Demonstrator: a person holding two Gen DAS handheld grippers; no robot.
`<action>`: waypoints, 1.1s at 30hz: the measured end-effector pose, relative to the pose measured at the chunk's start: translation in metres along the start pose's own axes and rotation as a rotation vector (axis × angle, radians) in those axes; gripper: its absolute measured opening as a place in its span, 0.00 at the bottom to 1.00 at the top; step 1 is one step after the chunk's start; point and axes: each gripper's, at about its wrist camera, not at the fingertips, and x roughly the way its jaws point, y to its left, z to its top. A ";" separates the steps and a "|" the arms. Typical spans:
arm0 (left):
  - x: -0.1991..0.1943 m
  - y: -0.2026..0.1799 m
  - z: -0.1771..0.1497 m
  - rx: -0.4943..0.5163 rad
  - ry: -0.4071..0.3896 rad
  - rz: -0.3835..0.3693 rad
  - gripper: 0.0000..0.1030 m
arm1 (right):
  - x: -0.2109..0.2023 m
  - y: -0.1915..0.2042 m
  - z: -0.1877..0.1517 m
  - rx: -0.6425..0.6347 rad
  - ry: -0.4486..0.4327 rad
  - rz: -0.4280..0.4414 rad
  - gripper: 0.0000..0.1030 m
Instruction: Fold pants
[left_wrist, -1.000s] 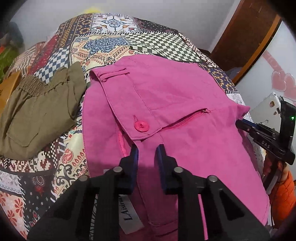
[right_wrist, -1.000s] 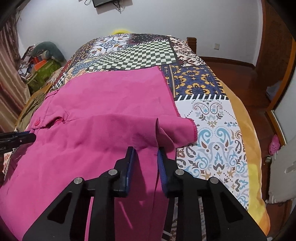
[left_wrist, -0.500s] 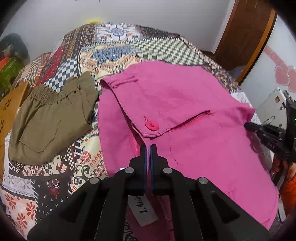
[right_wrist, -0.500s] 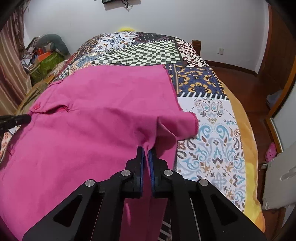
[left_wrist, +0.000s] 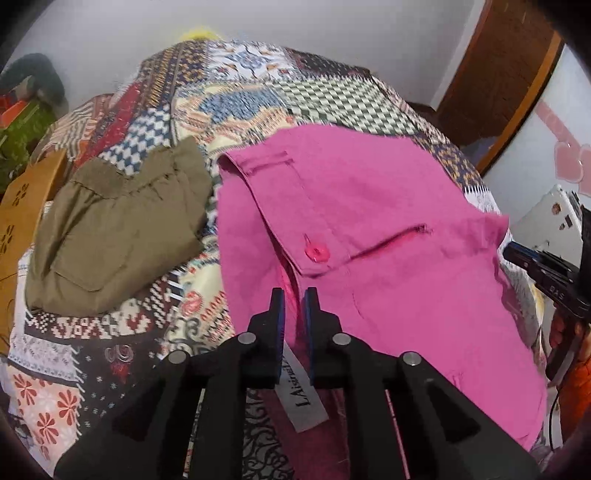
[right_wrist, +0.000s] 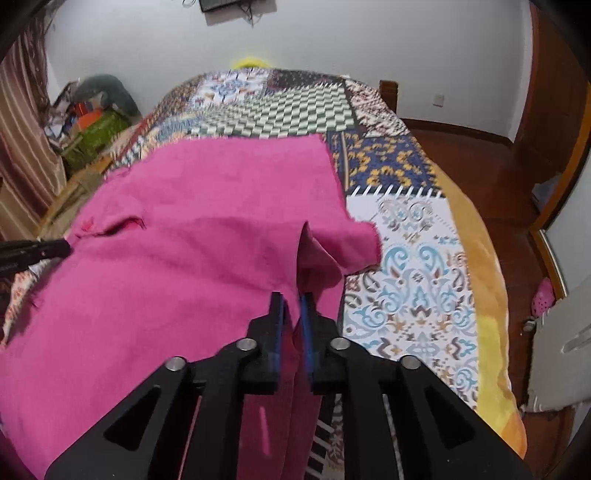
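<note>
While both grippers' fingers (left_wrist: 277, 314) are opening around the pink pants (left_wrist: 388, 236) beside the button (left_wrist: 316, 252), you risk dropping the fold.

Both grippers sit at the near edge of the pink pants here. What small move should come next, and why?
Probably draw both back clear of the cloth. The left gripper and right gripper are opening, with the pink pants between their fingers. The pants already lie doubled flat on the quilt, so a fresh grip seems due.

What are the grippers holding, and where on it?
Jaws of both are opening, pink pants between them: left gripper at the waist opening near the label, right gripper on a fold by the leg edge.
</note>
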 end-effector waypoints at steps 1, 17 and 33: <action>-0.003 0.001 0.003 -0.010 -0.009 -0.003 0.18 | -0.004 -0.002 0.003 0.006 -0.010 0.000 0.24; 0.015 0.012 0.050 -0.065 -0.024 0.010 0.31 | 0.010 -0.024 0.043 0.040 -0.070 -0.057 0.39; 0.055 0.013 0.052 -0.085 0.034 -0.046 0.34 | 0.055 -0.037 0.036 0.076 0.039 0.023 0.39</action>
